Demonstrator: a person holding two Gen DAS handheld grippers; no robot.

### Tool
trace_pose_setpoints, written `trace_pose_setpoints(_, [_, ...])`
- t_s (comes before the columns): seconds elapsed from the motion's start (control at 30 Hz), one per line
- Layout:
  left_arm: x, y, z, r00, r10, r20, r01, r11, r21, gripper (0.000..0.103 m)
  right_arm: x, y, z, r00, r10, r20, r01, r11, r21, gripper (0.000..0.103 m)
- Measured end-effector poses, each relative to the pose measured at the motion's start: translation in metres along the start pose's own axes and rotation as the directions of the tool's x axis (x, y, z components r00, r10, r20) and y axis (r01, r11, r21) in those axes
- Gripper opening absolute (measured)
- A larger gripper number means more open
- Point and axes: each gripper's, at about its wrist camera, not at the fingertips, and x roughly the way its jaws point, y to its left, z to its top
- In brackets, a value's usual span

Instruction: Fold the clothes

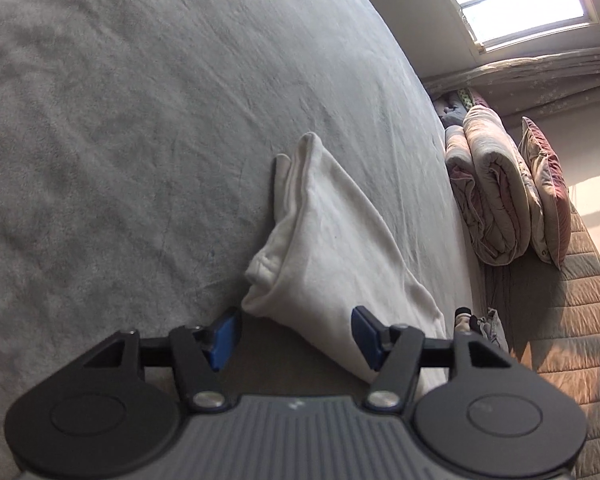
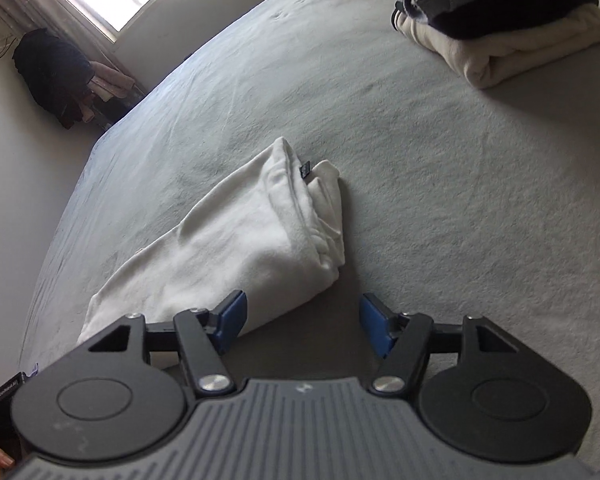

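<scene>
White garment (image 2: 240, 240), soft fleecy cloth folded into a long, tapering bundle, lies on the grey napped bedspread (image 2: 440, 200). Left gripper (image 1: 296, 336) and right gripper (image 2: 302, 326) both gape wide beside it, holding nothing.

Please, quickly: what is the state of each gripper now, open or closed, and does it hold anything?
Left gripper: jaws open, holding nothing; the white garment lies on the bed just ahead.
Right gripper: jaws open, holding nothing.
</scene>
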Motion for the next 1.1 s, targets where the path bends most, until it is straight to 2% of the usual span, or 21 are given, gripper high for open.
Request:
trace_pose_setpoints(0.1, [0.006,-0.002,0.000,0.997,0.002,0.072,-0.001,1.000,-0.010,0.060,0.011,0.000,0.000,0.999,0.027,0.024,-0.028,0.998,0.048,0.067])
trace_pose_setpoints(0.2, [0.011,-0.002,-0.002,0.991,-0.008,0.137,0.012,1.000,-0.029,0.057,0.019,-0.003,0.003,0.998,0.037,0.059,-0.044,0.993,0.112,0.061])
trace_pose_setpoints(0.23, [0.013,-0.002,-0.004,0.987,-0.011,0.161,0.016,0.999,-0.032,0.053,0.020,-0.003,0.002,0.997,0.032,0.068,-0.040,0.991,0.127,0.056])
trace_pose_setpoints(0.3, [0.015,0.001,-0.008,0.978,-0.012,0.208,0.020,0.999,-0.037,0.039,0.023,-0.003,0.001,0.996,0.019,0.085,-0.032,0.988,0.154,0.045])
trace_pose_setpoints(0.33, [0.016,0.002,-0.009,0.974,-0.012,0.228,0.022,0.999,-0.040,0.028,0.024,-0.003,0.000,0.996,0.015,0.090,-0.029,0.987,0.160,0.037])
trace_pose_setpoints(0.47, [0.009,-0.001,-0.015,0.961,-0.015,0.275,0.021,1.000,-0.020,0.023,0.014,-0.005,-0.002,0.994,0.037,0.100,-0.055,0.981,0.183,0.027])
trace_pose_setpoints(0.73, [-0.026,-0.017,-0.027,0.964,-0.005,0.265,-0.012,0.998,0.066,0.022,-0.019,-0.004,-0.008,0.995,0.045,0.086,-0.059,0.985,0.164,0.025])
trace_pose_setpoints(1.1, [-0.080,-0.002,-0.078,0.980,0.030,0.198,-0.050,0.994,0.099,0.022,-0.072,-0.010,-0.046,1.000,0.011,0.017,-0.013,0.989,0.145,0.025])
